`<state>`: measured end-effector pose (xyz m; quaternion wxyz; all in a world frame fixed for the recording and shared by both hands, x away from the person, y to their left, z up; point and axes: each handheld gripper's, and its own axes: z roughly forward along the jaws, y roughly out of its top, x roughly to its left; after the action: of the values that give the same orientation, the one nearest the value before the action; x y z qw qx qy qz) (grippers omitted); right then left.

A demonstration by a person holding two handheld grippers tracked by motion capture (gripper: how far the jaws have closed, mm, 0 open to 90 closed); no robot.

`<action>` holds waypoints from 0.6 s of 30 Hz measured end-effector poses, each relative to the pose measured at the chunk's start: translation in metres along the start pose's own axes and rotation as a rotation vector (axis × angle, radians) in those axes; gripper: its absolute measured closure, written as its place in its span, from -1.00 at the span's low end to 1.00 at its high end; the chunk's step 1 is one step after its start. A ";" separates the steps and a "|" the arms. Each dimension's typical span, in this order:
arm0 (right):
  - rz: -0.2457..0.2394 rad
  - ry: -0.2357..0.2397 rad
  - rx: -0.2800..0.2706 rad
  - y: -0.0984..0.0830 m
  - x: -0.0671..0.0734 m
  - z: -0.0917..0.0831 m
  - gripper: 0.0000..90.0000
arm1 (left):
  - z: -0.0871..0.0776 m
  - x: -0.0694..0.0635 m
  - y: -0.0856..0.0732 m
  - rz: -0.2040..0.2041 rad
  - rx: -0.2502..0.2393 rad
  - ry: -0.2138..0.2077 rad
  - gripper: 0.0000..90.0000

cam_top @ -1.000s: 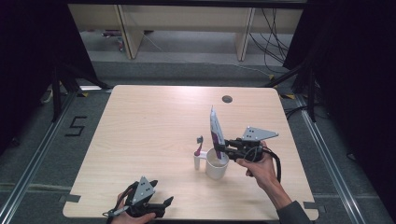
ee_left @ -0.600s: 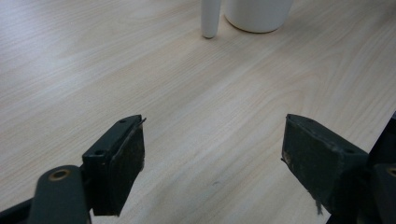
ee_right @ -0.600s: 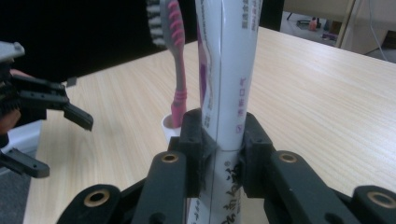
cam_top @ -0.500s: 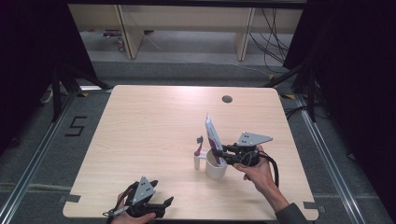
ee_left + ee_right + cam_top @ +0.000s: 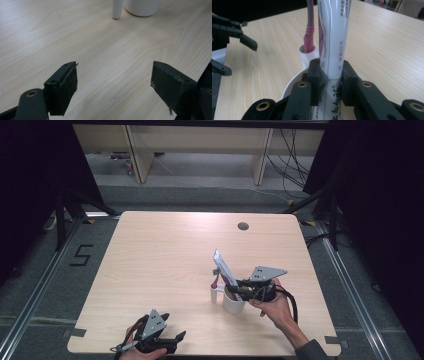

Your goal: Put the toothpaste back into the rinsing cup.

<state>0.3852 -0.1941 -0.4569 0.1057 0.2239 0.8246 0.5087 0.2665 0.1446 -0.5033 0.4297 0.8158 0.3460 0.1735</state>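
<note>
Fingers [image 5: 315,75] of the right gripper [image 5: 331,75] are clamped on a white toothpaste tube [image 5: 334,37], one pad on each flat side, with no gap visible. The tube's long axis runs up out of the jaws. In the high view the tube [image 5: 225,268] leans up and to the left, its lower end inside the white cup [image 5: 233,303] and the right gripper [image 5: 239,289] gripping it just above the rim. A pink-and-grey toothbrush [image 5: 309,30] stands in the side holder [image 5: 305,53] attached to the cup, just beside the tube; whether the two touch cannot be determined.

The deciding relation is the tube's axis against the cup mouth: the lower end appears already within the rim, so the coming move is judged to be a lowering along that axis, then release.

The left gripper [image 5: 162,340] rests at the near table [image 5: 165,250] edge, well apart from the cup, jaws spread wide with nothing between its pads [image 5: 68,87]. The right hand [image 5: 275,307] is the nearer.
</note>
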 end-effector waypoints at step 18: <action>-0.033 -0.007 0.088 -0.001 0.007 -0.004 0.64 | 0.000 -0.001 0.000 0.005 0.011 -0.011 -0.53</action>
<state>0.3772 -0.1943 -0.4555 0.1071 0.2162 0.8493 0.4695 0.2660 0.1439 -0.5036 0.4267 0.8199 0.3424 0.1686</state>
